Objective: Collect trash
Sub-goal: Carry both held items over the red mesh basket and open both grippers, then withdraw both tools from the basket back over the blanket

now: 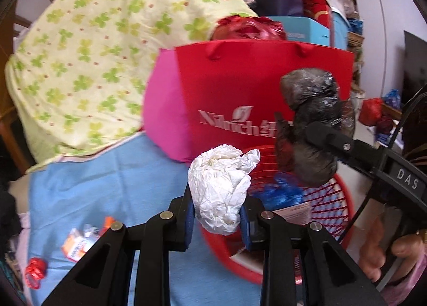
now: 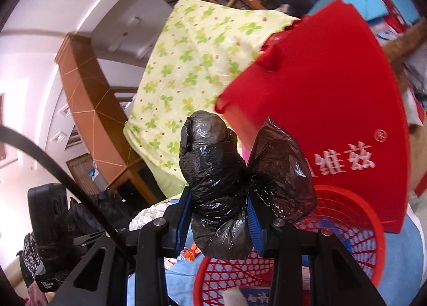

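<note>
Crumpled white paper [image 1: 222, 194] between hand-held gripper [image 1: 217, 216] pads

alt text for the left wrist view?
The left claw grips a crumpled white paper wad just above a red mesh basket. To its right, the right claw holds a black plastic bag, before a red gift bag.

The red basket [image 1: 333, 215] is partly hidden behind the white paper wad [image 1: 221, 188] and cut off low in the right wrist view. The small boxes [image 1: 80, 242] at lower left are too blurry to read. The black bag [image 2: 218, 188] hides perhaps half the red paper bag [image 2: 320, 98].
</note>
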